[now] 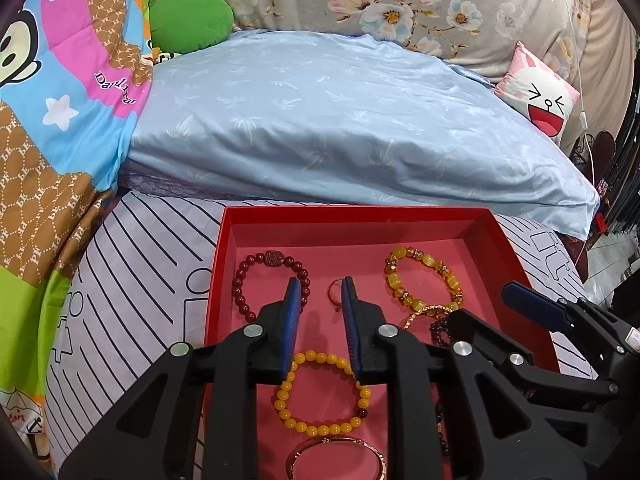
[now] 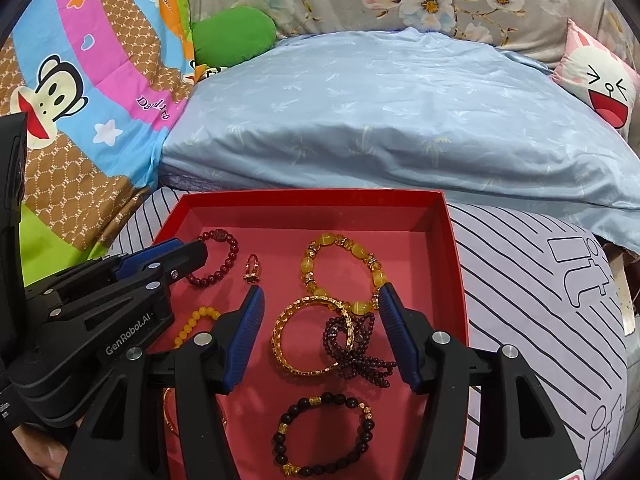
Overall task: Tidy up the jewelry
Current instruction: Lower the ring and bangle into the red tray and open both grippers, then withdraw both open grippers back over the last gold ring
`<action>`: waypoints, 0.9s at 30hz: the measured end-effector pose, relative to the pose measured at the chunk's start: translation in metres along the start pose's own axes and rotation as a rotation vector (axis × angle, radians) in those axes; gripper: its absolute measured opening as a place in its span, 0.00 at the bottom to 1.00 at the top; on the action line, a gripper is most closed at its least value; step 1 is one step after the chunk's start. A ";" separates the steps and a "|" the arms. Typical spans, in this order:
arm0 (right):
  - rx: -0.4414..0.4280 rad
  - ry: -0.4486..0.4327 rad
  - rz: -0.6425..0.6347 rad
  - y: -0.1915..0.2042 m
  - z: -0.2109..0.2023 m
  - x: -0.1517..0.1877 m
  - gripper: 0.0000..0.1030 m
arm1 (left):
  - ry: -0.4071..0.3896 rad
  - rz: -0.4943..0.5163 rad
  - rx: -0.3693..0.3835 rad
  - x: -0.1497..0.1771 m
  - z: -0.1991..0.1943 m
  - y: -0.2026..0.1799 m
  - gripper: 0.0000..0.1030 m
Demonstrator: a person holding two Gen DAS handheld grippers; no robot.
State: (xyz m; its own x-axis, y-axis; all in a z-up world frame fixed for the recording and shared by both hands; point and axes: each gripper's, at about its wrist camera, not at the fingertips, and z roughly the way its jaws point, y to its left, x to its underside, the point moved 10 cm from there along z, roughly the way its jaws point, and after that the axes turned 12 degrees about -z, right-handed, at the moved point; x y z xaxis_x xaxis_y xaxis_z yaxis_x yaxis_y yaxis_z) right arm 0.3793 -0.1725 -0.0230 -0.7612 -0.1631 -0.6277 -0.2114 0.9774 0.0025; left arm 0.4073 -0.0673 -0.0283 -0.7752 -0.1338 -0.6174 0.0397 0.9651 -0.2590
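the red box (image 2: 454, 264) looks like matt cardboard, its floor a duller pink. the dark red bracelet (image 1: 248, 280) and yellow bracelet (image 1: 320, 396) are smooth glossy beads; the amber bracelet (image 2: 344, 268) is translucent and shiny. the gold bangle (image 2: 310, 336) looks like faceted metal (it glints). the black bracelet (image 2: 324, 432) has matt beads. both grippers (image 1: 320, 292) (image 2: 322, 300) are matt black plastic with ribbed blue pads (image 2: 248, 332). the blue quilt (image 1: 340, 120) is sheeny cloth.

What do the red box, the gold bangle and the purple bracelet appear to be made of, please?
Red box: probably cardboard, matte, with thin folded walls. Gold bangle: likely metal, shiny and patterned. Purple bracelet: small glossy beads, glass or stone, uncertain.
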 end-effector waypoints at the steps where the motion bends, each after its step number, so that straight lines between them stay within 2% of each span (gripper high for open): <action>1: 0.000 -0.001 0.001 0.000 -0.001 0.000 0.56 | -0.001 0.002 0.001 0.000 -0.001 -0.001 0.20; 7: 0.005 -0.015 0.005 0.000 -0.015 0.002 0.56 | -0.010 0.009 0.000 0.002 -0.013 -0.005 0.20; 16: 0.006 -0.051 0.017 0.003 -0.055 0.012 0.56 | -0.038 0.029 0.010 0.011 -0.051 -0.016 0.19; 27: 0.011 -0.092 0.016 0.018 -0.119 0.042 0.56 | -0.066 0.073 0.043 0.044 -0.114 -0.030 0.19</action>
State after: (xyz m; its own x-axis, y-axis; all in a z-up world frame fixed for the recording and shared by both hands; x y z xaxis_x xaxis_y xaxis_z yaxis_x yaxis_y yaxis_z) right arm 0.2708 -0.1779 0.0438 -0.7045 -0.1352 -0.6967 -0.1930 0.9812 0.0047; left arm 0.3002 -0.0767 0.0371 -0.7263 -0.0798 -0.6827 0.1222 0.9625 -0.2424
